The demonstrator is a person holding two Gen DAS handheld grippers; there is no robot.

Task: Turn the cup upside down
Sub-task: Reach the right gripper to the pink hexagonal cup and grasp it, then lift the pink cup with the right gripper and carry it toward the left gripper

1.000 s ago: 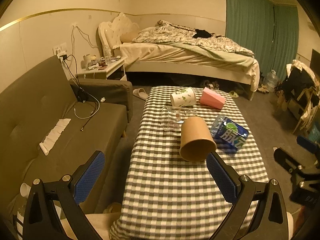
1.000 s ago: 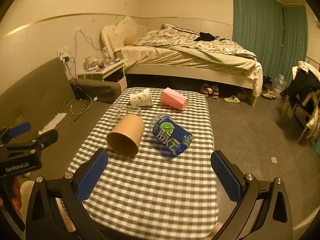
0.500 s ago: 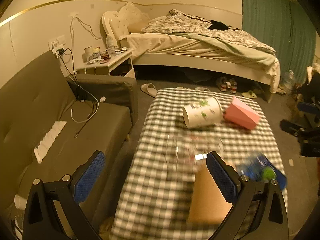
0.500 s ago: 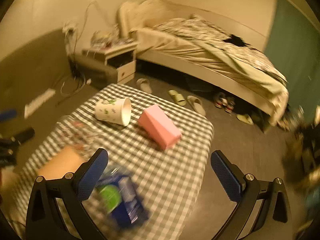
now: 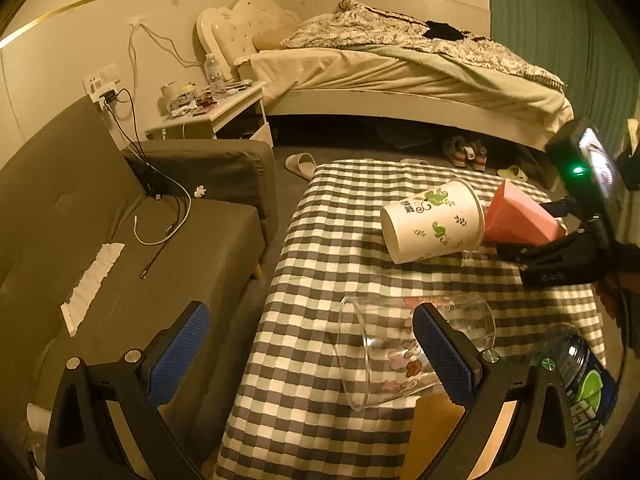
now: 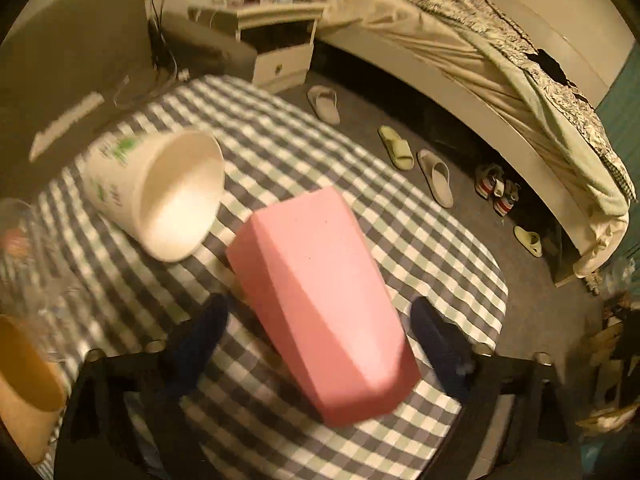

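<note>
Several cups lie on their sides on the checked table [image 5: 328, 248]. A pink faceted cup [image 6: 320, 312] lies between the open jaws of my right gripper [image 6: 320, 336], which sits low around it without gripping. It also shows in the left wrist view [image 5: 520, 216]. A white cup with green leaves [image 5: 432, 220] [image 6: 156, 192] lies beside it. A clear glass cup [image 5: 400, 352] lies in front of my open left gripper [image 5: 312, 352]; the right finger [image 5: 444, 352] overlaps it. A brown paper cup [image 6: 24, 380] lies at the near edge.
A blue-labelled bottle [image 5: 580, 380] lies at the table's right. A grey sofa [image 5: 120, 240] stands left of the table. A nightstand [image 5: 212, 116] and bed [image 5: 400, 72] are behind. Slippers and shoes [image 6: 436, 176] lie on the floor past the table's far edge.
Both grippers have moved forward over the table. The right one has come down around the pink cup; the left one has closed in on the glass cup. Jaws stay open.
</note>
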